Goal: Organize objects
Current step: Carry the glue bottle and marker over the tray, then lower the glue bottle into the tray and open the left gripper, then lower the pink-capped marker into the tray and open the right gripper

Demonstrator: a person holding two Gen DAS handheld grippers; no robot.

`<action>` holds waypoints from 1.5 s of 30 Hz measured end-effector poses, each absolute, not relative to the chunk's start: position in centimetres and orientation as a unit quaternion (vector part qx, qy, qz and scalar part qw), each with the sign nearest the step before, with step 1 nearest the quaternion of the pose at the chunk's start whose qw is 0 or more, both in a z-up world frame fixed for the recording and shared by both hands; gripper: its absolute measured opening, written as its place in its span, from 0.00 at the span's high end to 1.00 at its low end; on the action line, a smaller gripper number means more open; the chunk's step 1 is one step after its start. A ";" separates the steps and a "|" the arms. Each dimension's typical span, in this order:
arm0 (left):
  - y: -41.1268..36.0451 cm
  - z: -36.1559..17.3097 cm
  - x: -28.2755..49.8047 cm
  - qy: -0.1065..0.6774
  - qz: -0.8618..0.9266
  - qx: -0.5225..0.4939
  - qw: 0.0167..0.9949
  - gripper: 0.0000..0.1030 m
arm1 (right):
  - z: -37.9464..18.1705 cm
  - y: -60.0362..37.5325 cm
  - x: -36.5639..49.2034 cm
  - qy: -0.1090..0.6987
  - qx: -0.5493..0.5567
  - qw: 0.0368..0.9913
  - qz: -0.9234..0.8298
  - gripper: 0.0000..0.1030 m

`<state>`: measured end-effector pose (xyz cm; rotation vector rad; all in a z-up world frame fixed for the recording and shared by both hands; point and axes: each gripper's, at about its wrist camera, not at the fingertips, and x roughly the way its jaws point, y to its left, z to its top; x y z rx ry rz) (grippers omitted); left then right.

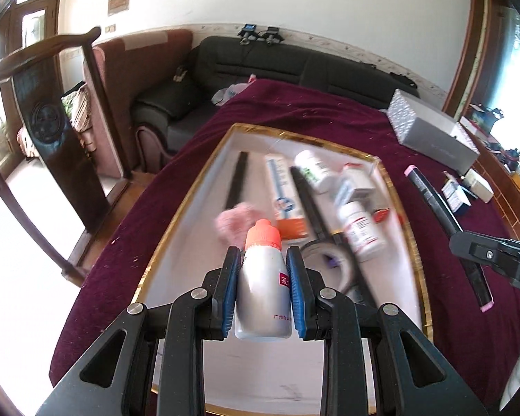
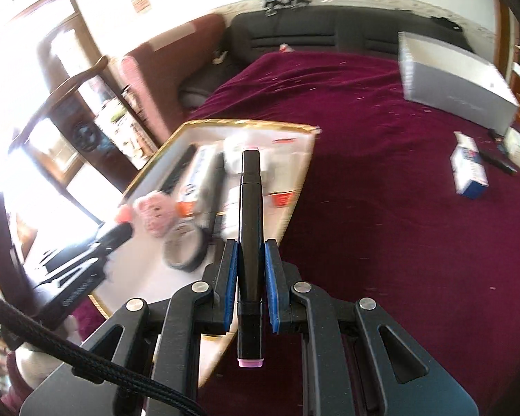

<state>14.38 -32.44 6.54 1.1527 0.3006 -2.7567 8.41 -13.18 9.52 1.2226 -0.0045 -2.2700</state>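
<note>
Blue-padded left gripper [image 1: 264, 254]: clamped on a white squeeze bottle [image 1: 262, 291] with an orange-pink cap, held upright between both pads above the near part of the gold-rimmed tray [image 1: 163, 242].

Right gripper [image 2: 251, 246]: closed on a black marker [image 2: 249, 228] with pink ends, its length running along the fingers, 1 end projecting forward over the tray's right edge, the other behind the pads.

Tray contents, near to far: 1 roll of tape [image 1: 324, 263]; 1 pink fluffy item [image 1: 234, 222]; 1 white pill bottle [image 1: 362, 230]; 1 long orange-and-white box [image 1: 284, 194]; 2 black sticks lying lengthwise; 1 further white bottle [image 1: 312, 170] with green label; small boxes beside it, blurred.

Maroon cloth [image 2: 381, 208], right of tray: 1 blue-and-white carton [image 2: 469, 170], well apart from the tray; 1 grey rectangular box [image 2: 454, 79] at the far right.

Beyond: black sofa [image 1: 260, 66].
</note>
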 end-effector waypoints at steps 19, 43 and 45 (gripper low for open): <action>-35.4 3.6 14.0 0.093 -0.898 0.420 0.096 0.77 | 2.0 -22.5 10.2 0.028 0.545 0.373 -0.750 0.87; -34.7 6.4 15.5 0.081 -0.916 0.371 0.126 0.44 | 4.1 -22.8 12.3 0.062 0.501 0.400 -0.765 0.63; -34.5 7.0 15.8 0.078 -0.920 0.362 0.128 0.43 | 4.7 -22.8 12.3 0.061 0.494 0.401 -0.769 0.63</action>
